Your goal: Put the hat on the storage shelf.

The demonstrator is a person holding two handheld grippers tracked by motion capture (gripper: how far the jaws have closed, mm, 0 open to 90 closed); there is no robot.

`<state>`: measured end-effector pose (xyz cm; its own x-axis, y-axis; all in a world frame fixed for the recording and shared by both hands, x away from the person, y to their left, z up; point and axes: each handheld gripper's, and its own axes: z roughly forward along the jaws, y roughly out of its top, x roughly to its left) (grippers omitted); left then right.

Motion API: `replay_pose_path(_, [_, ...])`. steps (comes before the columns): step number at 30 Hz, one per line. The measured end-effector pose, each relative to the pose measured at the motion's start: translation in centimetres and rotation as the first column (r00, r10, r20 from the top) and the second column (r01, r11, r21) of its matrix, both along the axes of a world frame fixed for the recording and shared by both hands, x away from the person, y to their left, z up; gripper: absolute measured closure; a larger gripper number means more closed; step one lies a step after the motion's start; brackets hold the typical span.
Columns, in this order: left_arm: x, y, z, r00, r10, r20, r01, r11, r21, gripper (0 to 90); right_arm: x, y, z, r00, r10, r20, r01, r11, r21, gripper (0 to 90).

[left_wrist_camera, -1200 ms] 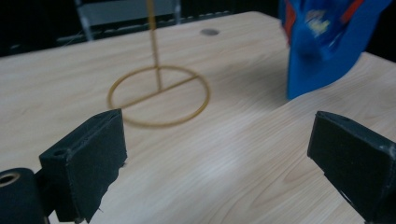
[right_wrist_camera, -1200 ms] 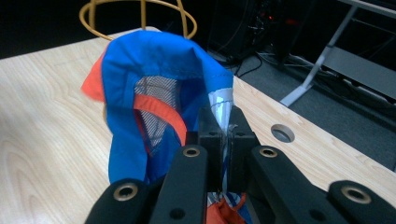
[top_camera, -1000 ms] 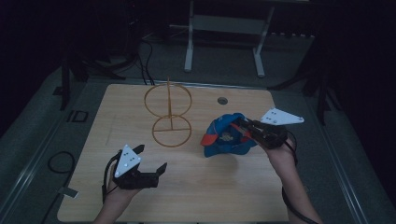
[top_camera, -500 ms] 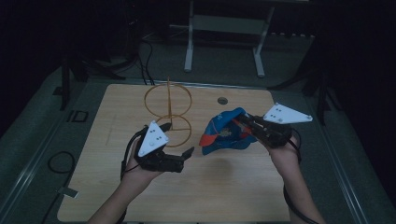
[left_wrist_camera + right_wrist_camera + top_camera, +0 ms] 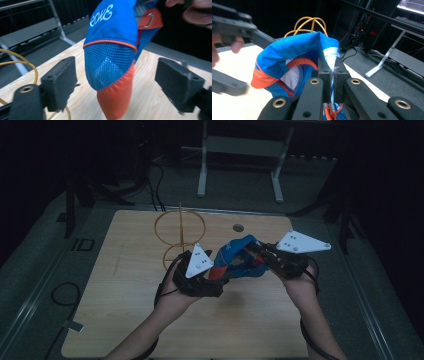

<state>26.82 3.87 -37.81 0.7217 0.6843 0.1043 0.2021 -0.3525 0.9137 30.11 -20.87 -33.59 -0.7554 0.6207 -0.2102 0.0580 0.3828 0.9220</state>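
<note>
Blue cap [image 5: 239,260] held up between two tongs
Right tongs [image 5: 331,72] pinch its edge; left tongs [image 5: 117,82], just closing, straddle it without touching

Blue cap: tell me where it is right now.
The blue cap hangs above the table's middle in the high view, clamped by the right gripper, between the left gripper's open jaws.

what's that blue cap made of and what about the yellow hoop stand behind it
Cap: looks like thin matte synthetic fabric with a see-through mesh panel and orange trim; it creases where held. Hoop stand: thin glossy yellow rings on a post, probably wire or plastic; can't tell which.
</note>
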Motion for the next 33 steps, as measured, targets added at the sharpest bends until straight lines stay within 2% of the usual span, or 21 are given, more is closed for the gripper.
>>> replay_pose_path(2, [0.6,-0.2,-0.1,0.9998,0.016,-0.014,-0.016,0.9998,0.012,21.0,-0.1,0.2,0.1,1.0,0.002,0.003,-0.002,1.0,-0.005,88.1])
replay_pose_path(4, [0.8,-0.4,-0.2,0.9994,0.033,-0.011,-0.033,0.9992,0.021,26.4,-0.2,0.3,0.1,1.0,0.005,0.003,-0.005,1.0,-0.009,88.1])
replay_pose_path(6, [1.1,-0.3,-0.2,0.9983,0.057,-0.015,-0.056,0.998,0.029,37.6,-0.2,0.4,0.0,0.9999,0.014,0.002,-0.014,1.0,-0.01,88.1])
replay_pose_path(8, [1.4,0.0,-0.3,0.997,0.067,-0.038,-0.066,0.9977,0.017,44.6,-0.3,0.5,-0.2,0.9998,0.018,0.001,-0.018,1.0,-0.01,88.1])
replay_pose_path(9, [1.5,0.1,-0.4,0.996,0.078,-0.044,-0.078,0.9968,0.017,51.0,-0.4,0.5,-0.2,0.9998,0.02,-0.001,-0.02,1.0,-0.008,88.1])
replay_pose_path(13, [1.9,0.2,-0.6,0.9943,0.089,-0.059,-0.087,0.9954,0.042,66.0,-0.5,0.7,-0.5,0.9995,0.03,-0.008,-0.03,1.0,-0.008,88.1])
replay_pose_path(18, [1.9,0.4,-0.4,0.9912,0.129,-0.031,-0.127,0.9903,0.057,83.7,-0.9,0.9,-0.7,0.9992,0.04,-0.004,-0.04,0.999,-0.009,88.0])
replay_pose_path(21, [1.7,0.5,0.0,0.9911,0.132,-0.018,-0.13,0.9892,0.067,85.7,-1.3,0.9,-0.8,0.9987,0.051,-0.003,-0.051,0.999,0.001,88.0])
replay_pose_path(25, [1.6,0.6,0.3,0.9911,0.132,0.019,-0.133,0.9847,0.112,86.5,-1.9,0.7,-1.3,0.9973,0.071,-0.016,-0.071,0.997,0.018,88.0])
replay_pose_path(30, [1.5,0.7,0.4,0.9922,0.119,0.035,-0.123,0.9835,0.132,87.2,-2.8,0.6,-2.4,0.9929,0.107,-0.051,-0.105,0.993,0.044,87.7])
replay_pose_path(33, [1.3,0.6,0.5,0.9921,0.11,0.06,-0.118,0.9829,0.142,87.3,-3.4,0.6,-3.1,0.9897,0.129,-0.063,-0.126,0.991,0.051,87.1])
